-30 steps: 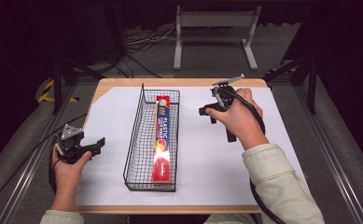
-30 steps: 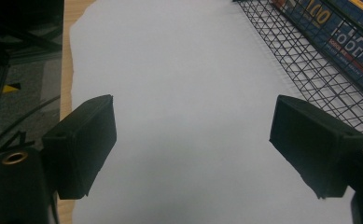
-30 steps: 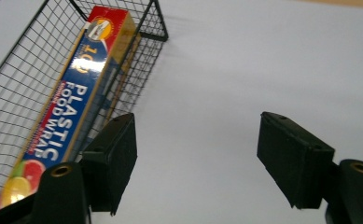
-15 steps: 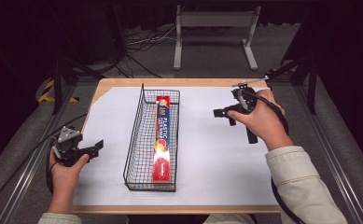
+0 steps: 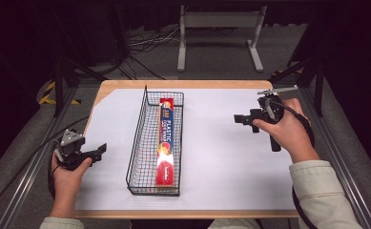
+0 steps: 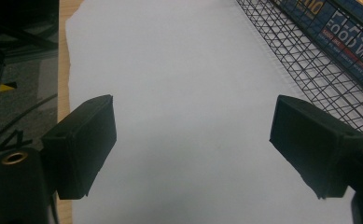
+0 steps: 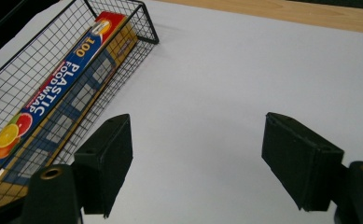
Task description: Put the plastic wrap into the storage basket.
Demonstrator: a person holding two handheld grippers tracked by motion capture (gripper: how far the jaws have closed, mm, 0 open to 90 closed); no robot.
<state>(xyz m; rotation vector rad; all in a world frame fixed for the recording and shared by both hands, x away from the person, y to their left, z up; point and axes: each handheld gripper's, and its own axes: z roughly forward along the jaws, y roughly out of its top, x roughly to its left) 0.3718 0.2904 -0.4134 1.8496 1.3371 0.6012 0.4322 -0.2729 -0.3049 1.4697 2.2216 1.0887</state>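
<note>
Bright, evenly lit white tabletop amid dark surroundings; soft shadows, close jaws blurred.

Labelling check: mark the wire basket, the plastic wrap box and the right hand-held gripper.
wire basket (image 5: 136,143): high view, its left mesh wall.
plastic wrap box (image 5: 164,143): high view, middle of its printed top face.
right hand-held gripper (image 5: 242,119): high view, between its jaw tips, which stand open with nothing between them.

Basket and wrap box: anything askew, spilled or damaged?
Nothing stands out. The plastic wrap box lies flat along the wire basket, which sits upright on the white sheet. No spill or damage visible.
</note>
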